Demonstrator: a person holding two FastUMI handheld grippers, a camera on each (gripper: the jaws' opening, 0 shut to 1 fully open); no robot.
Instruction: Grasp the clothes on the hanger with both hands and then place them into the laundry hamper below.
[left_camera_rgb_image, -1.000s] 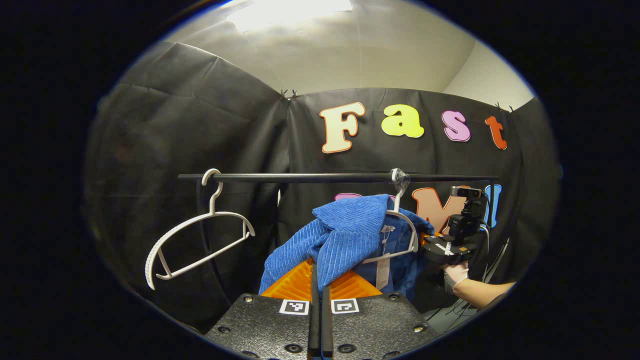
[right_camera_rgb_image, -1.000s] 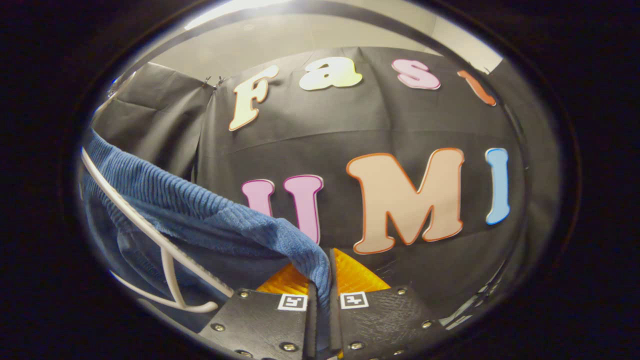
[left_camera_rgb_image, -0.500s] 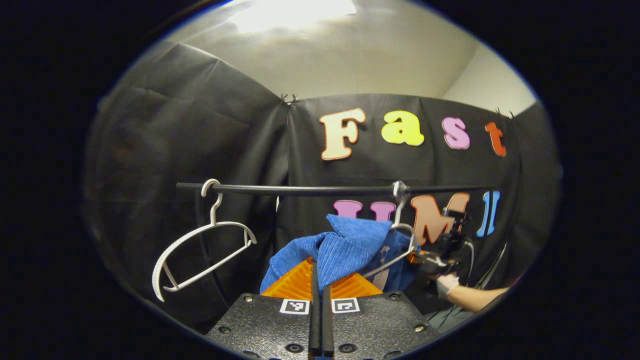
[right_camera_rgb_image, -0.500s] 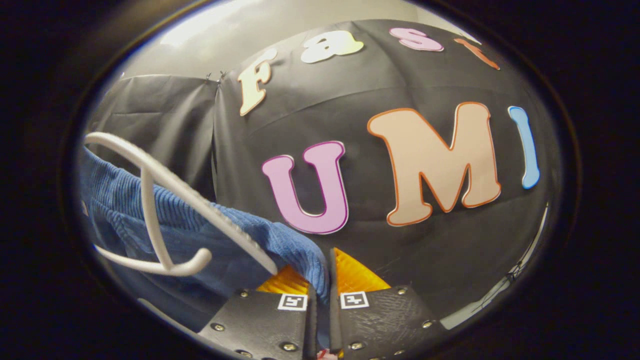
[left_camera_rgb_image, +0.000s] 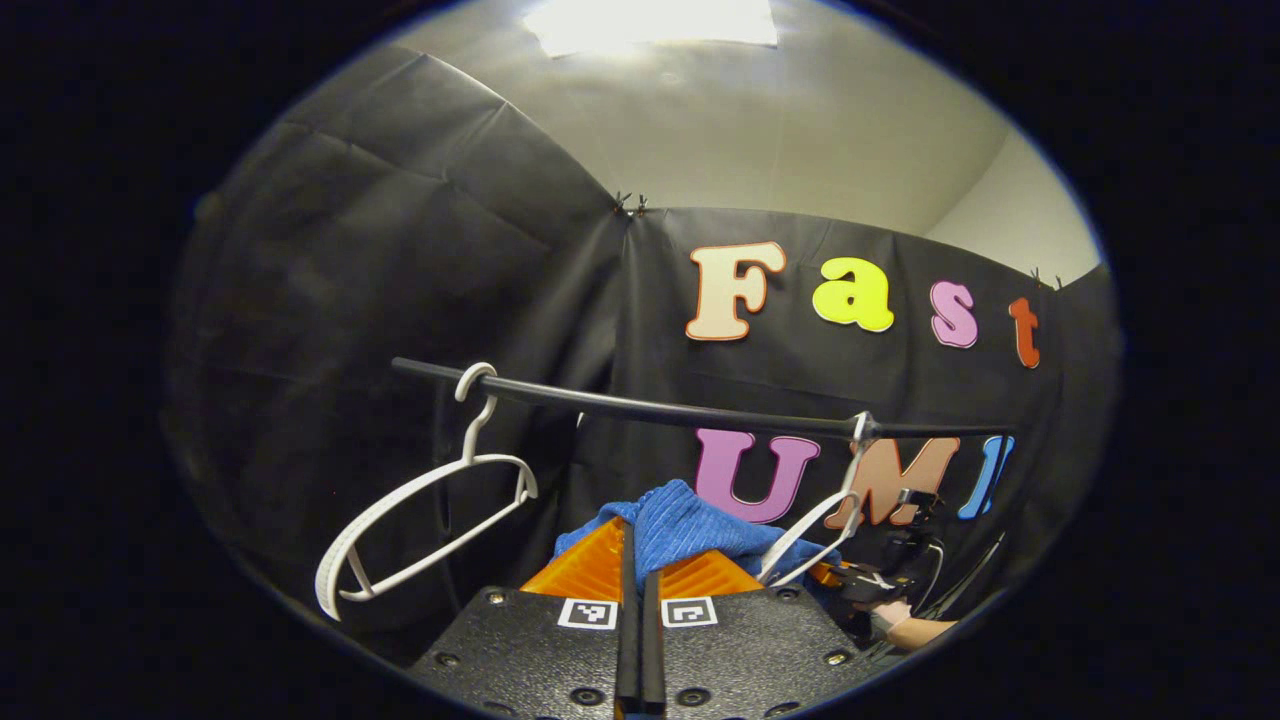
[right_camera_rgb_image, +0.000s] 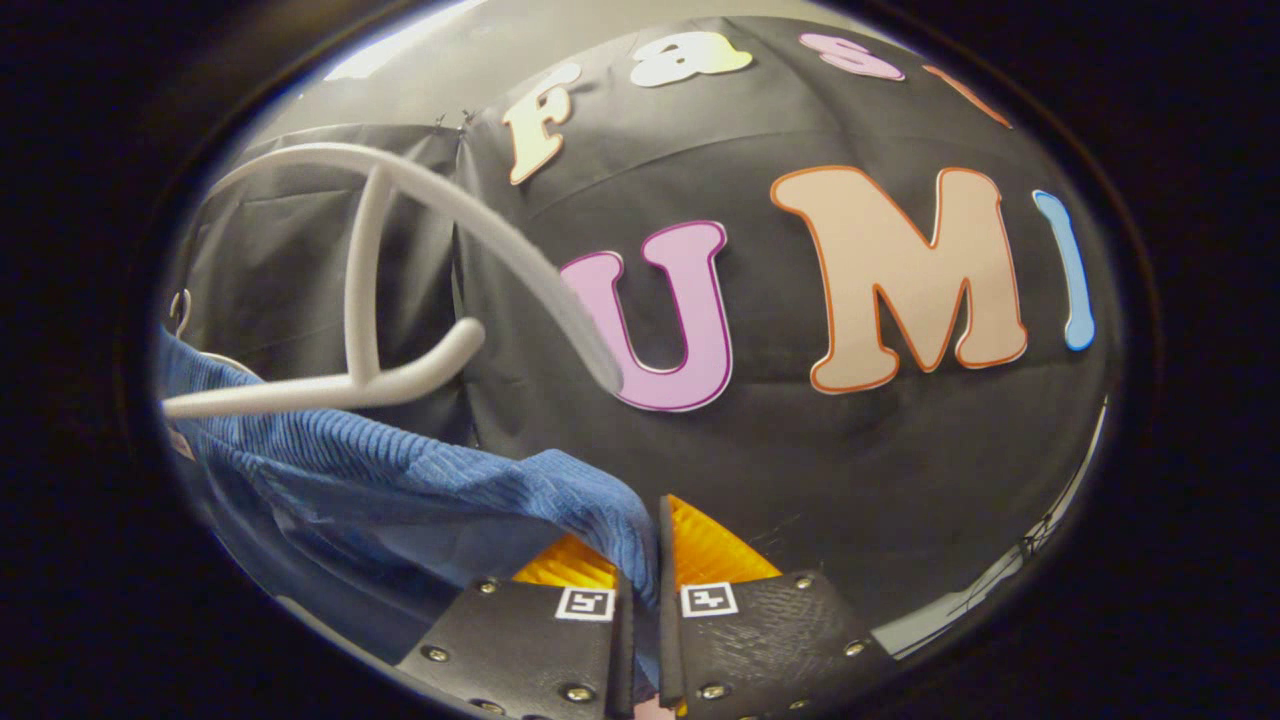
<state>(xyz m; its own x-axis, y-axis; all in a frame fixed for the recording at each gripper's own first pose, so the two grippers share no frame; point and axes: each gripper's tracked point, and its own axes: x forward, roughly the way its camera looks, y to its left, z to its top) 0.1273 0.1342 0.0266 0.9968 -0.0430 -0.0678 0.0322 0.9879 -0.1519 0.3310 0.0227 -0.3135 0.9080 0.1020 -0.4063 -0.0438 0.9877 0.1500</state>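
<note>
In the left gripper view, the left gripper is closest, and its two orange fingers stand nearly together with a fold of the blue garment pinched between them. In the right gripper view, the right gripper is also narrow, and the other end of the same blue cloth goes down into the thin gap between its fingers.

The garment hangs between the two grippers, below the white hanger that carried it. In the right gripper view this hanger is above the cloth and apart from it, so I judge that the garment is already off. What is left is to lower it and release it into the laundry hamper, which I cannot locate from here.

A little farther in the left gripper view, the freed hanger tilts on the black rail, and beside it a hand holds the other gripper. Another empty hanger hangs on the left part of the rail. Behind is the black cloth wall, and above it a pale ceiling with a bright lamp.
</note>
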